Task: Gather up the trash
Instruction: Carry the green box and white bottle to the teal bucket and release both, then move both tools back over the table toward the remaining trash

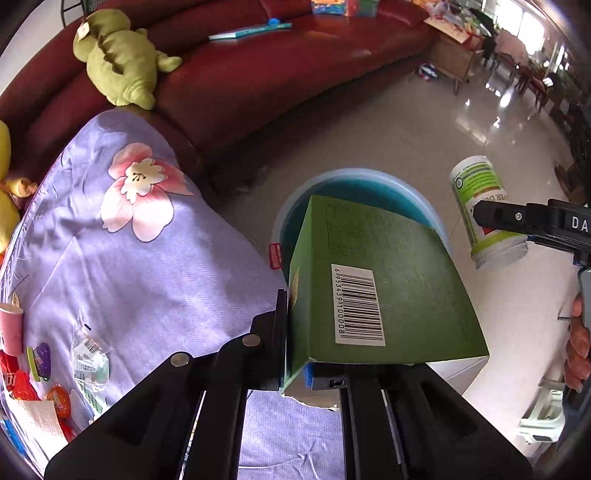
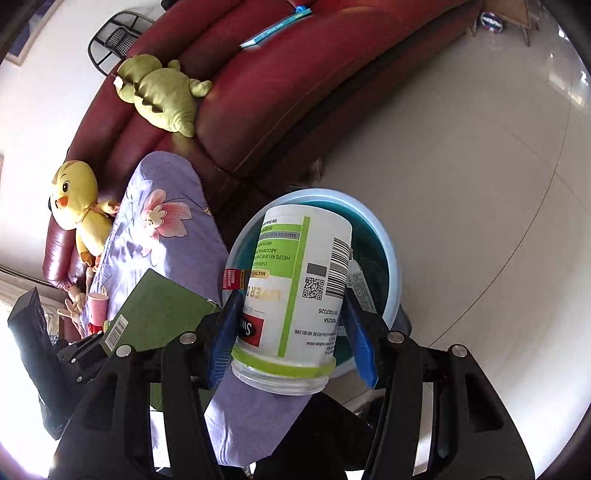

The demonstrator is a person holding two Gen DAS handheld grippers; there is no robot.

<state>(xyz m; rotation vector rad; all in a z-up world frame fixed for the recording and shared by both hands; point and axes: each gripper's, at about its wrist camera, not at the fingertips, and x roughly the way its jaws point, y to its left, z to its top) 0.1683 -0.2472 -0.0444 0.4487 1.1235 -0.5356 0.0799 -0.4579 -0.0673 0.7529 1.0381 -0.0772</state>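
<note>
My left gripper (image 1: 314,343) is shut on a green cardboard box (image 1: 388,280) with a barcode label and holds it over the light-blue bin (image 1: 291,206). My right gripper (image 2: 291,332) is shut on a white and green supplement bottle (image 2: 295,288), upside down, just above the same bin (image 2: 391,258). The bottle also shows in the left wrist view (image 1: 484,206), and the box in the right wrist view (image 2: 159,314). Wrappers (image 1: 88,358), a pink paper cup (image 1: 11,328) and a tissue (image 1: 37,417) lie on the purple floral cloth (image 1: 129,258).
A red leather sofa (image 1: 258,74) curves behind, with a green plush toy (image 1: 118,62), a yellow chick plush (image 2: 74,199) and a book (image 1: 251,31) on it. Glossy tiled floor (image 2: 461,166) spreads to the right. Chairs and a wooden cabinet (image 1: 454,55) stand far back.
</note>
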